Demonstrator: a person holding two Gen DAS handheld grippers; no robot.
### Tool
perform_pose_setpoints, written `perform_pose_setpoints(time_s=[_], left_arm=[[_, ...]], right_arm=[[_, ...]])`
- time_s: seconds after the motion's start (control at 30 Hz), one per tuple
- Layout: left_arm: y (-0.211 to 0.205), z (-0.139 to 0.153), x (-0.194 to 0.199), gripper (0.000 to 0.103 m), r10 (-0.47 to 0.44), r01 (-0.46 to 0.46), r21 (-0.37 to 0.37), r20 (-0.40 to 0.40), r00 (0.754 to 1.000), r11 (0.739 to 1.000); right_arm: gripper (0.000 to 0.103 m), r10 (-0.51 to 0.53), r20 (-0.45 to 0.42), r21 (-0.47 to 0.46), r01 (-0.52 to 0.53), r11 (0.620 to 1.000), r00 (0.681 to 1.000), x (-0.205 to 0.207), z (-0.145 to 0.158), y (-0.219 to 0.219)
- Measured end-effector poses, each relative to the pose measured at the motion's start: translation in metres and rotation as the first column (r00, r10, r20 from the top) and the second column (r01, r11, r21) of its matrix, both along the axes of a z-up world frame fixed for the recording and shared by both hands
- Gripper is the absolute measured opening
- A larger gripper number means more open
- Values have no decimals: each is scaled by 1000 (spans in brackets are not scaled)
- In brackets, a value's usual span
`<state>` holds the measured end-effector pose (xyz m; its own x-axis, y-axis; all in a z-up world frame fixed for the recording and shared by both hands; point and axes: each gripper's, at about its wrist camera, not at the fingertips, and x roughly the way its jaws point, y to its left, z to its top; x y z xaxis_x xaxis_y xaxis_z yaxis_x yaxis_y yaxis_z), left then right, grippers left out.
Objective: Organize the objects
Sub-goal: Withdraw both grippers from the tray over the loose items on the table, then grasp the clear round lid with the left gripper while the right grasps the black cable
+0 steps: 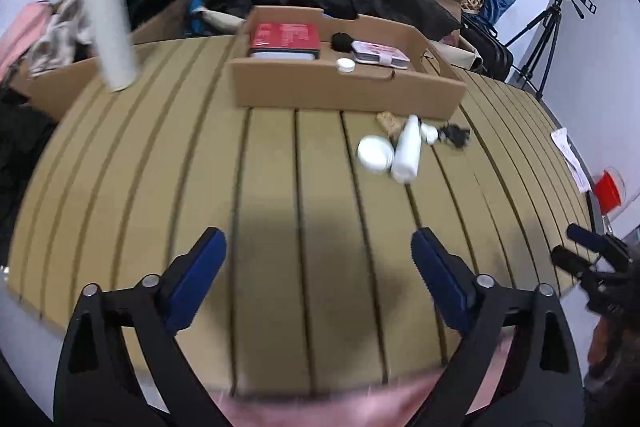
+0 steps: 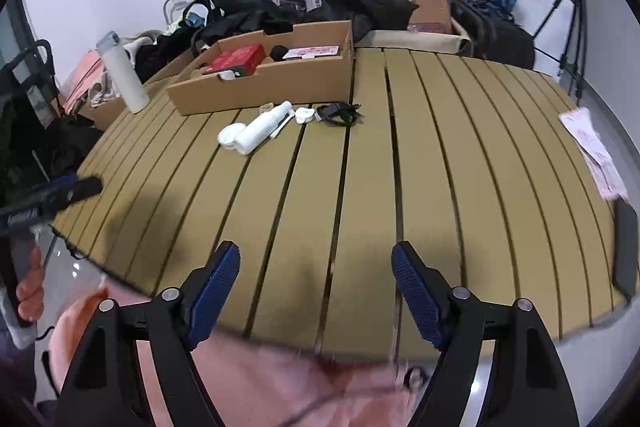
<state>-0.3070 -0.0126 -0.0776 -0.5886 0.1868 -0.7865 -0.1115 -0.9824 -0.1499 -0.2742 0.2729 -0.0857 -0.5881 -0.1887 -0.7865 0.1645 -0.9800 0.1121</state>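
A shallow cardboard box stands at the far side of the slatted table. It holds a red box, a black round thing, a pink-and-white case and a small white lid. In front of it lie a white bottle, a round white jar, a small white case and a black cable bundle. My left gripper and right gripper are open and empty over the near edge.
A tall white flask stands at the table's left rim. Papers lie on the right rim. Bags, clothes and boxes pile up behind the table. A tripod stands at the right. A pink garment is below the grippers.
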Motion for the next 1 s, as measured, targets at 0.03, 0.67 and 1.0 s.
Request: perform_pose_setpoints(time_s=[0.03,0.67,1.0], left_arm=[[5,-4,-15,86,-12,12,-2,0,1000,1000],[56,-70,-123,22,-150,157,-61,111,982,986],[52,-68,-97,2,-106,118,-94,125,986,989]], right_arm=[[73,0,1,12,0,1000,1000,-11,-3,-2],[40,15,23,52,-16,999,1000,-189,-55,-2],[23,23,61,41,-26,999,998,-179,-70,-9]])
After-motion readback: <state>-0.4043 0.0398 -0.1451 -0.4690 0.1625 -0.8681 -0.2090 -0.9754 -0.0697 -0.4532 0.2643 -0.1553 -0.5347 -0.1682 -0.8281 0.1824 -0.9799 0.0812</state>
